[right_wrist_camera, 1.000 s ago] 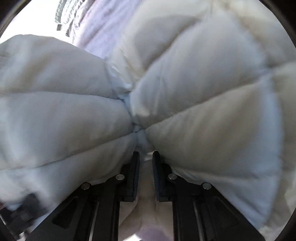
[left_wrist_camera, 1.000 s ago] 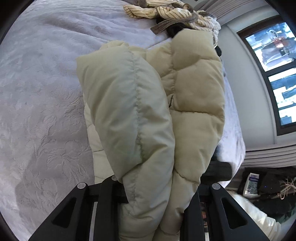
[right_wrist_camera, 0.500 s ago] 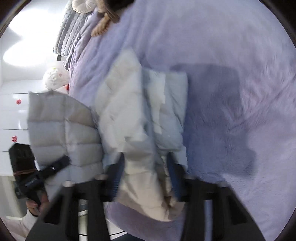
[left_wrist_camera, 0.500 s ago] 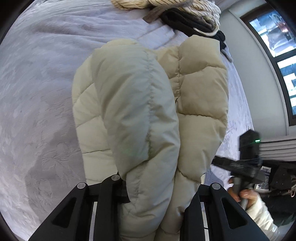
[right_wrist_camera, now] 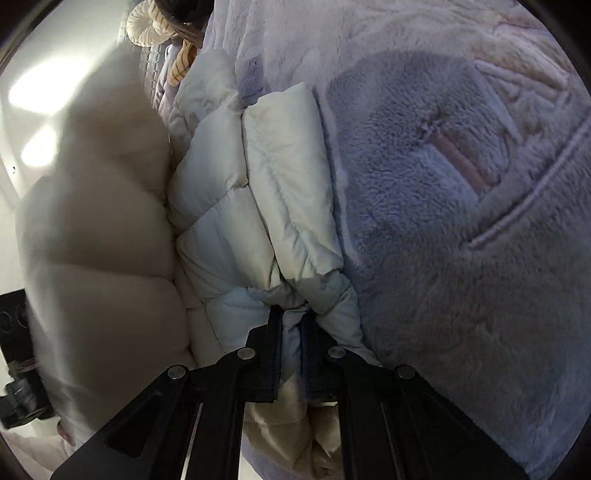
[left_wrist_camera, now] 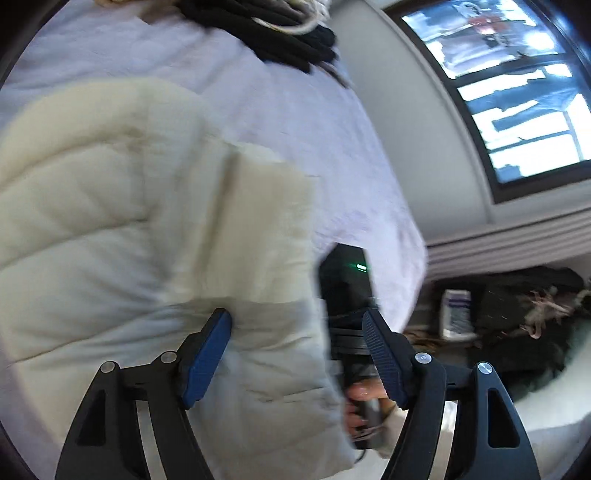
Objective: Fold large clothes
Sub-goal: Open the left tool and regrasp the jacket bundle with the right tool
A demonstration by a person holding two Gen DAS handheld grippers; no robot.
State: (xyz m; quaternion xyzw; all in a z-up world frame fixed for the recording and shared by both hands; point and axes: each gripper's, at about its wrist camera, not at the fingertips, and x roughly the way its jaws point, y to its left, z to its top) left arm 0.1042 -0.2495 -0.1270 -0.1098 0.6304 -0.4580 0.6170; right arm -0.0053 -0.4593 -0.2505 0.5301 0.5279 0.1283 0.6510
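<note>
**Puffer jacket, mid-fold, on bed**

Right gripper [right_wrist_camera: 291,325]: jaws clamped on a pinch of jacket [right_wrist_camera: 258,206] edge, apparently to anchor the fold.
Left gripper [left_wrist_camera: 295,343]: jaws opening, pads off the jacket's padded bulk beneath, likely letting go.
Blanket [right_wrist_camera: 461,221]: fleecy, beneath the jacket.
Clothes pile [left_wrist_camera: 280,33]: farthest back.

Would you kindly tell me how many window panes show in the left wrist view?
2, stacked at the upper right: the upper window pane and the lower window pane. More may lie beyond the frame.

A lilac fleece bedspread [left_wrist_camera: 303,122] carries the cream puffer jacket [left_wrist_camera: 122,229] — dark clothes [left_wrist_camera: 280,40] beyond.
</note>
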